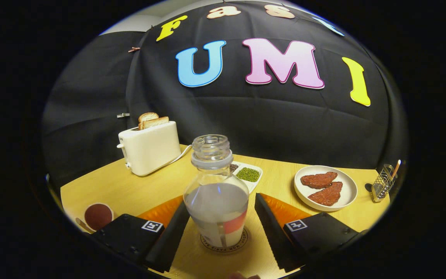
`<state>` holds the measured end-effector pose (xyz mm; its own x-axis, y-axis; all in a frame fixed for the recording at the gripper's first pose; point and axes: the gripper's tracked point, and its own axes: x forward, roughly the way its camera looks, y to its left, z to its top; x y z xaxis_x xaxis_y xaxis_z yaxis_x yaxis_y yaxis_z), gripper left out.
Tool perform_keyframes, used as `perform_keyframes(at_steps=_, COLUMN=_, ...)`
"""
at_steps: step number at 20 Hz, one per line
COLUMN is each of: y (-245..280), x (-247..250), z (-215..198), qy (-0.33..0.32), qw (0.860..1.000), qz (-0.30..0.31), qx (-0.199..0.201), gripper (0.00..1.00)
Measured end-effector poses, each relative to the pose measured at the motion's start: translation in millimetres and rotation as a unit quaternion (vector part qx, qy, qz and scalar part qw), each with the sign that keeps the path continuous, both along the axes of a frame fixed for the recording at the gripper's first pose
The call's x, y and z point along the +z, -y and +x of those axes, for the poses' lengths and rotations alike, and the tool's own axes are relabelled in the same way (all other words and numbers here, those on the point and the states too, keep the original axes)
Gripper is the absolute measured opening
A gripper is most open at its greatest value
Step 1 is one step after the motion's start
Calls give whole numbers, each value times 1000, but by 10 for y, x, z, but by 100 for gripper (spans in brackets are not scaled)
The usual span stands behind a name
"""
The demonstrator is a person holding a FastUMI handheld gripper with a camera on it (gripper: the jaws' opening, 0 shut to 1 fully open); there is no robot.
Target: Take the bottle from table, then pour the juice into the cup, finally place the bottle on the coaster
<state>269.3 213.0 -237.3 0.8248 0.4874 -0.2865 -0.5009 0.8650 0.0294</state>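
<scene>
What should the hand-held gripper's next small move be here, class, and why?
Probably draw the hand-held gripper straight back. The bottle stands upright on the coaster between the open fingers, with a gap showing on the right side at least, so the placing looks done, and backing away without sideways drift avoids knocking it.

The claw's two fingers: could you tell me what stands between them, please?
In the gripper view, the uncapped bottle stands on the coaster between the open claw's fingers, which flank it.

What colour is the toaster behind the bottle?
Cream white, seen in the gripper view: the toaster stands beyond the open gripper.
</scene>
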Motion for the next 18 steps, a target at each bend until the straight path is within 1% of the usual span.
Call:
perform_keyframes(at_steps=4, y=146, x=135, z=-296, qy=-1, qw=1000, qz=-13, qx=24, gripper=98)
perform_keyframes(at_steps=6, y=256, x=221, z=-454, qy=-4, qw=1000, qz=-16, qx=25, gripper=98)
perform_keyframes(at_steps=10, y=408, x=447, z=-785, qy=21, qw=998, qz=-33, qx=48, gripper=98)
perform_keyframes(at_steps=11, y=464, x=523, z=-873, qy=24, qw=998, qz=-34, qx=47, gripper=98)
perform_keyframes(at_steps=13, y=518, x=729, z=-1093, qy=31, qw=998, qz=-14, qx=53, gripper=98)
perform_keyframes(at_steps=15, y=666, x=953, z=-1283, qy=56, qw=997, qz=-17, qx=44, gripper=98)
perform_keyframes(at_steps=17, y=843, x=1182, z=-1460, qy=73, qw=997, qz=-19, qx=22, gripper=98)
perform_keyframes(at_steps=18, y=946, x=1293, z=-1552, qy=82, qw=996, qz=-22, qx=5, gripper=98)
